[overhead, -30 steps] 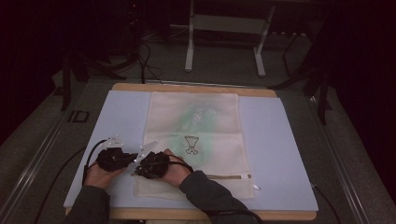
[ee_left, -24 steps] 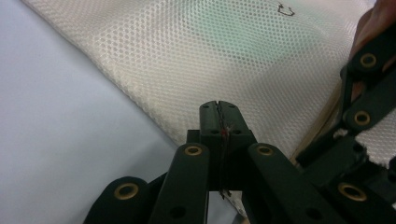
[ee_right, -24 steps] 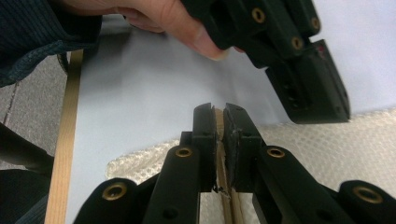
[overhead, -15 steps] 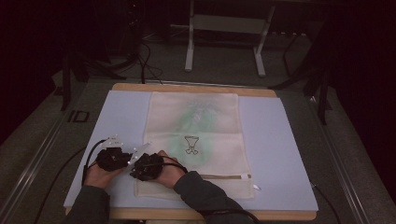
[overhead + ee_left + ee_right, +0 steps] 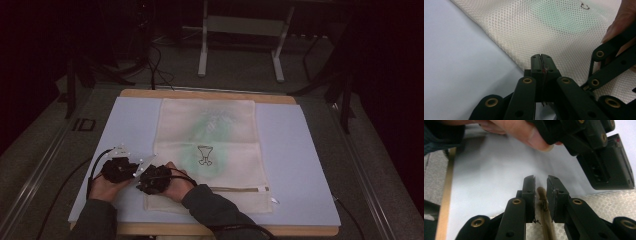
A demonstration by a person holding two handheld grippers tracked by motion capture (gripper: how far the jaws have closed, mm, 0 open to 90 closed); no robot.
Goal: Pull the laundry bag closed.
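Note:
A cream mesh bag (image 5: 210,135) with a green item inside lies flat on the pale blue mat (image 5: 300,165). A brown zipper (image 5: 235,189) runs along its near edge. My left gripper (image 5: 135,172) sits at the bag's near left edge. In the left gripper view its jaws (image 5: 541,56) are shut on the mesh bag's edge (image 5: 524,37). My right gripper (image 5: 144,184) lies just right of it, pointing left. Its jaws (image 5: 541,181) have just been opening and stand apart, with the zipper's end (image 5: 544,205) between the pads, untouched.
The mat covers a wooden table (image 5: 200,93). Behind the table stand metal frame legs (image 5: 202,50), with cables on the dark floor. The left hand's thumb (image 5: 524,132) and gripper body (image 5: 609,165) are close ahead of the right jaws.
The right hand has slid a little to the left along the bag's near edge, closer to the left gripper. The left hand has stayed put.

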